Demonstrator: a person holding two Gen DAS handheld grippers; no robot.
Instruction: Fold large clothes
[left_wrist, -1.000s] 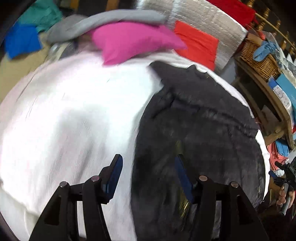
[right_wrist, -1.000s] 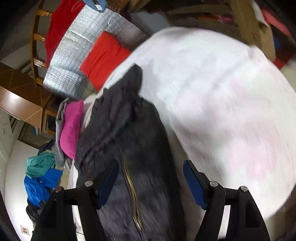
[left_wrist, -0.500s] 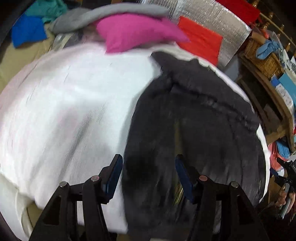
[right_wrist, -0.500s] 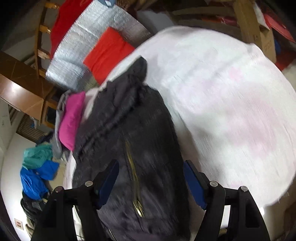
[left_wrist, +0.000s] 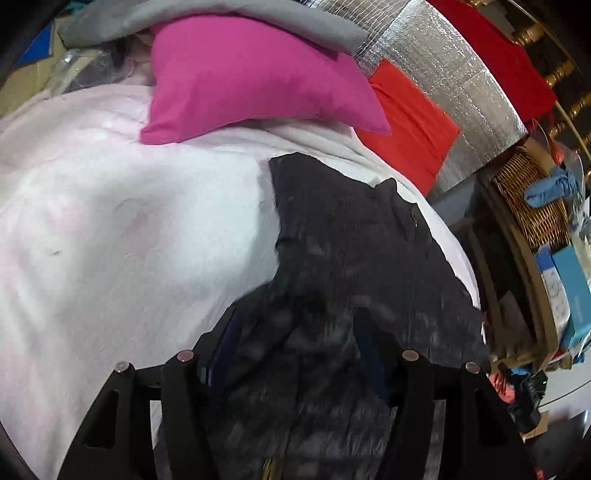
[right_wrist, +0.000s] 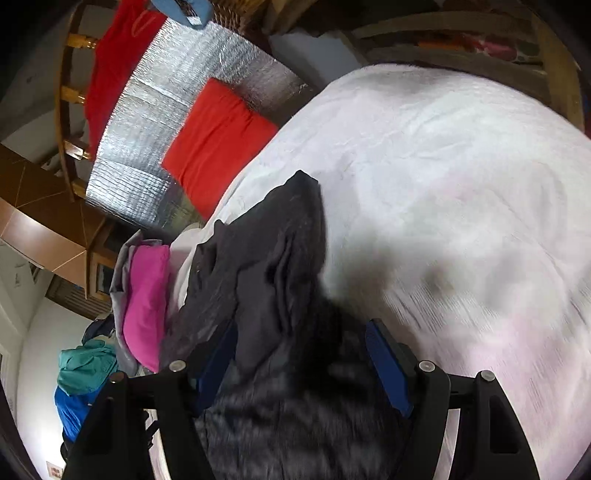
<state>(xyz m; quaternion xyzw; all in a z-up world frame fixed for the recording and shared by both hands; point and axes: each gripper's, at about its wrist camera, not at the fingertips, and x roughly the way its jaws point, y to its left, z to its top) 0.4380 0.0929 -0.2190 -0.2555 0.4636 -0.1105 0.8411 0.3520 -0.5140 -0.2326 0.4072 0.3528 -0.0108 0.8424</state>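
On white blanket (left_wrist: 110, 221) | dark jacket (left_wrist: 351, 258) lengthwise away | both tongs released

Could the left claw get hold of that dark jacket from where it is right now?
Probably yes. The left claw hangs open directly over the dark jacket, which lies spread on the white blanket. Nothing sits between them; the pink cushion lies well beyond.

White bed cover (left_wrist: 110, 229) mostly bare, open room across its middle. Dark jacket (left_wrist: 351, 266) takes the near part. Pink cushion (left_wrist: 251, 74) and grey cloth (left_wrist: 221, 22) crowd the far edge; wicker basket (left_wrist: 532, 199) beside the bed.
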